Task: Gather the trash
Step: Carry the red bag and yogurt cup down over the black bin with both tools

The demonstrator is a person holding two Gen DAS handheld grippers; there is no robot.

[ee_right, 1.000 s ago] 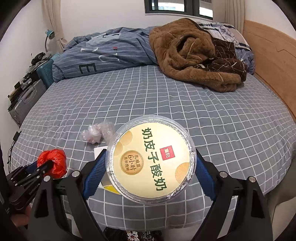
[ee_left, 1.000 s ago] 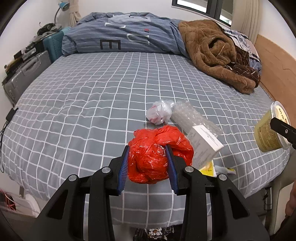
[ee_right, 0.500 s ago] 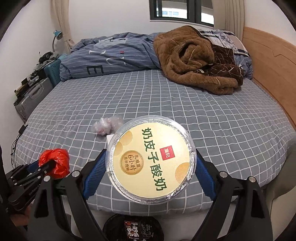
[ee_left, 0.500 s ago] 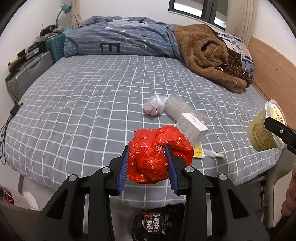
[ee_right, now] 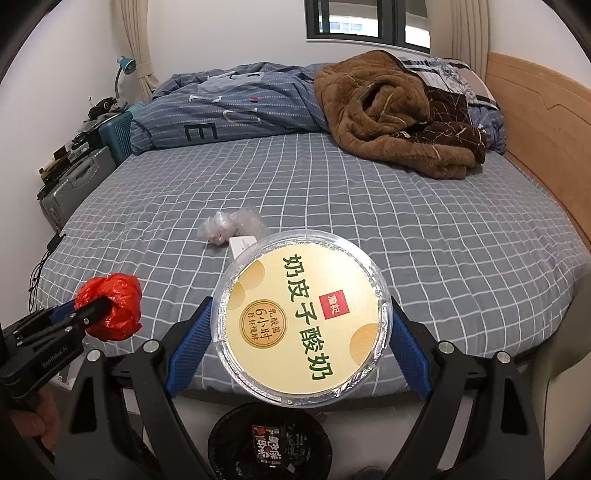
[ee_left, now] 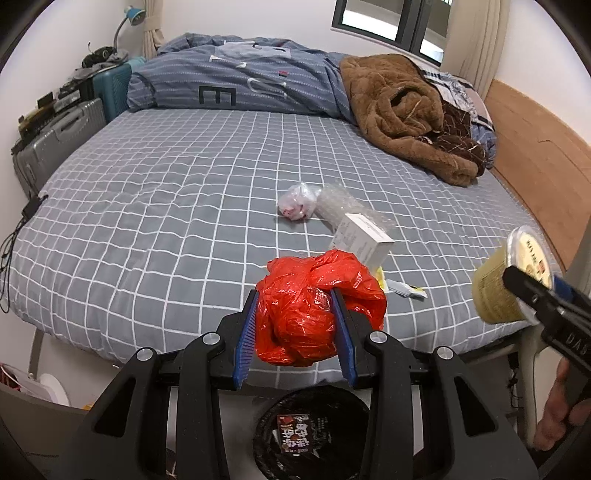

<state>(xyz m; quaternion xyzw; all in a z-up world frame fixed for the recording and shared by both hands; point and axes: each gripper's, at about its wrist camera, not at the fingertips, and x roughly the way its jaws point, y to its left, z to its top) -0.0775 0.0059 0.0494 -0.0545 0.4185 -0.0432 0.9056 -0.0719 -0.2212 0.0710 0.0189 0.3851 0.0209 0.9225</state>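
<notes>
Clamping a red bag point(ee_left: 310, 314), the left hand-held gripper point(ee_left: 295, 328); right hand-held gripper point(ee_right: 299, 332) grips a yogurt tub point(ee_right: 301, 323).

bed point(ee_left: 184, 192): grey checked sheet | window point(ee_right: 365, 18) (dark frame) | wooden headboard point(ee_right: 539, 122) | suitcases point(ee_left: 55, 140) left

Crumpled red bag point(ee_left: 314, 314), yellow yogurt tub point(ee_right: 301, 325): both held aloft.
</notes>
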